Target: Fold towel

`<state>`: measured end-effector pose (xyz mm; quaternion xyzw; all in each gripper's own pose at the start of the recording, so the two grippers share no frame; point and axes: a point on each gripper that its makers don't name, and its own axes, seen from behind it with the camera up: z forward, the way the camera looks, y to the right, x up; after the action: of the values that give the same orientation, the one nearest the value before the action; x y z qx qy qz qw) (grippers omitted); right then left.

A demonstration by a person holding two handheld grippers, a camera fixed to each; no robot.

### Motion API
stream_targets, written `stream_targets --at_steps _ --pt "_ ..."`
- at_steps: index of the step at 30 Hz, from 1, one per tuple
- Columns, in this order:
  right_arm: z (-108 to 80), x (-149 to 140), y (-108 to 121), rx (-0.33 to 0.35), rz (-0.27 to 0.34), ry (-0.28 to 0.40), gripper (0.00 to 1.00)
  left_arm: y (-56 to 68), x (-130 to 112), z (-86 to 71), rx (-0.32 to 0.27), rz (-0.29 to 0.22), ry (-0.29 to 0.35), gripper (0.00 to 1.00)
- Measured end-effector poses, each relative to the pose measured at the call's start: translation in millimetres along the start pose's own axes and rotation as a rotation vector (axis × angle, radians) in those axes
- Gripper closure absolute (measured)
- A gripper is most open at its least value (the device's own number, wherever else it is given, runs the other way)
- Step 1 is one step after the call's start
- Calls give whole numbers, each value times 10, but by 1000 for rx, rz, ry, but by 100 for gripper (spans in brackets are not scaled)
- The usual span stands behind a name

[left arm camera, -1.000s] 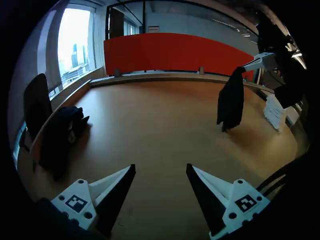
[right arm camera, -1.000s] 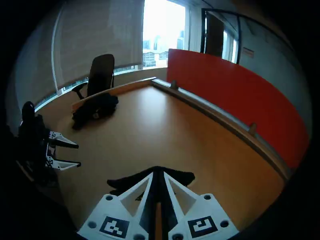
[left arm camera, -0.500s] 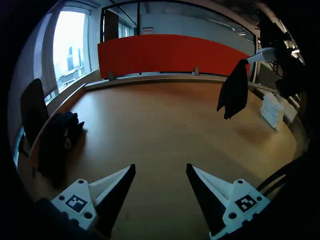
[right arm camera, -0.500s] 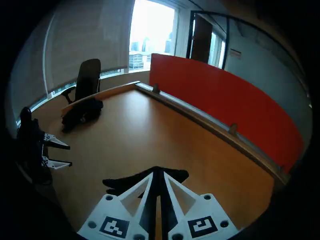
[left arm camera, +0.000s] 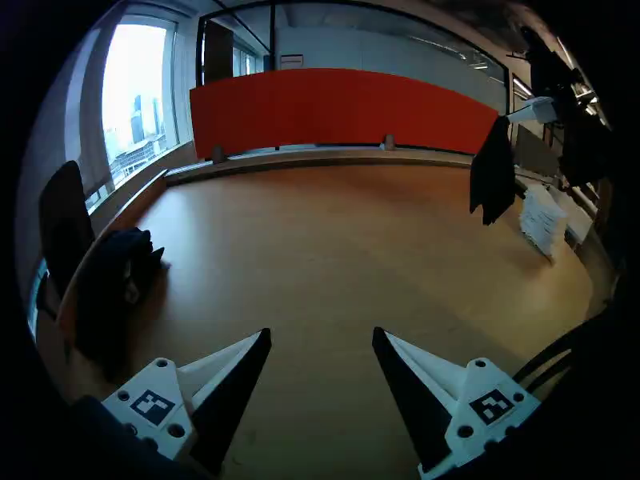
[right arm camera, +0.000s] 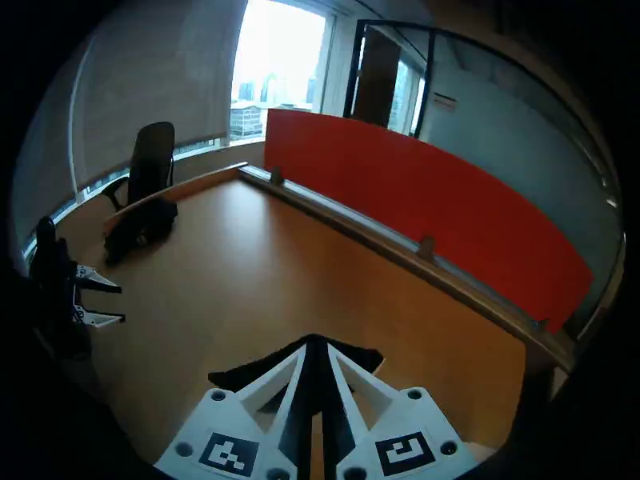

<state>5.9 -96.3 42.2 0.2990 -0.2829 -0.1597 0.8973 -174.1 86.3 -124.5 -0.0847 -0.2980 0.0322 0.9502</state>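
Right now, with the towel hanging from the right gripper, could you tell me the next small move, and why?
Probably bring the open left gripper toward the lower edge of the towel: it hangs bunched, clear of the table, from the shut right gripper, so a second hold could spread it.

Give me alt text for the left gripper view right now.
The left gripper is open above a brown wooden desk. Far right, the right gripper pinches a dark cloth towel that hangs free; a long red partition panel lines the desk's back edge.
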Motion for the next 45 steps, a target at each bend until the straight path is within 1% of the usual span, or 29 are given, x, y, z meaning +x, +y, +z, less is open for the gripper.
stream_targets --at_steps 9,18,29,38,45 --pt "-174 -121 334 -43 34 -15 96 -9 21 2 2 9 -4 6" --pt "-363 -228 703 -101 33 -34 96 -13 33 7 6 15 -8 6" --pt "-603 -304 1139 -172 47 -47 96 6 28 8 7 22 -14 6" --pt "-801 -342 1507 -240 41 -57 96 10 48 11 7 24 -17 6" --pt "-923 -342 1774 -283 61 -53 96 30 79 23 3 31 -17 6"
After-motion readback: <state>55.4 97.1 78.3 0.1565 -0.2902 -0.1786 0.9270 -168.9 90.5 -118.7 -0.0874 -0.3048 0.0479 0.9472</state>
